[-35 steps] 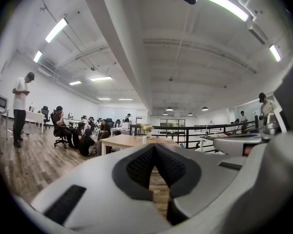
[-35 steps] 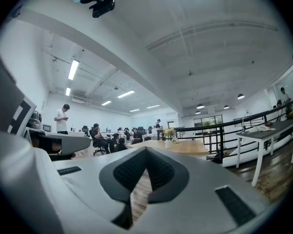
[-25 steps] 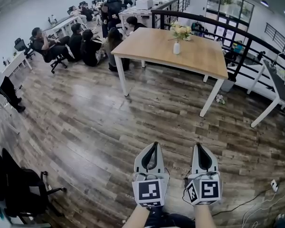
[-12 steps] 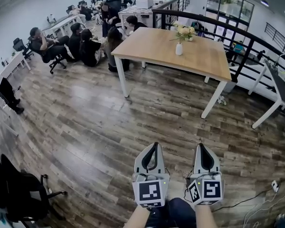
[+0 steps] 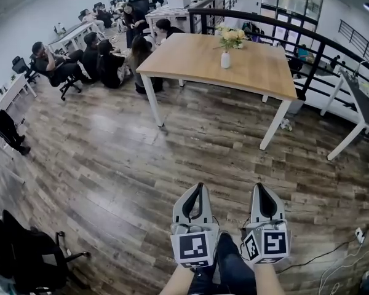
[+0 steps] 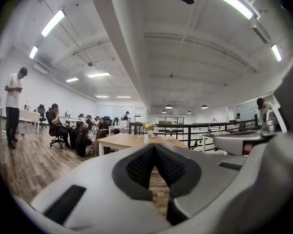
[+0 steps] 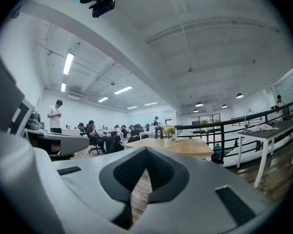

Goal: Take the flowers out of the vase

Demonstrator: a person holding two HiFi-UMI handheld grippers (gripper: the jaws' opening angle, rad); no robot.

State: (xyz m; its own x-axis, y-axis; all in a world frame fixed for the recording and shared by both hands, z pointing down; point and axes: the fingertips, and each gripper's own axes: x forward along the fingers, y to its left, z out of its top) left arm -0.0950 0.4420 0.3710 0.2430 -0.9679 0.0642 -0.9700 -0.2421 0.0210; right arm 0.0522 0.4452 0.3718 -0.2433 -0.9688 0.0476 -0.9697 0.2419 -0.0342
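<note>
- The left gripper (image 5: pixel 199 188) has its jaws pressed together with nothing between them; it is held level above the wooden floor (image 5: pixel 111 165)
- The right gripper (image 5: pixel 260 188) is likewise closed and empty; it is just beside the left one
- The flowers (image 5: pixel 231 37) stand in the white vase (image 5: pixel 226 59); the vase sits upright on the wooden table (image 5: pixel 184 57), well apart from both grippers
- Seated people (image 5: pixel 104 57) gather beyond the table's left end; a black railing (image 5: pixel 307 42) runs behind it
</note>
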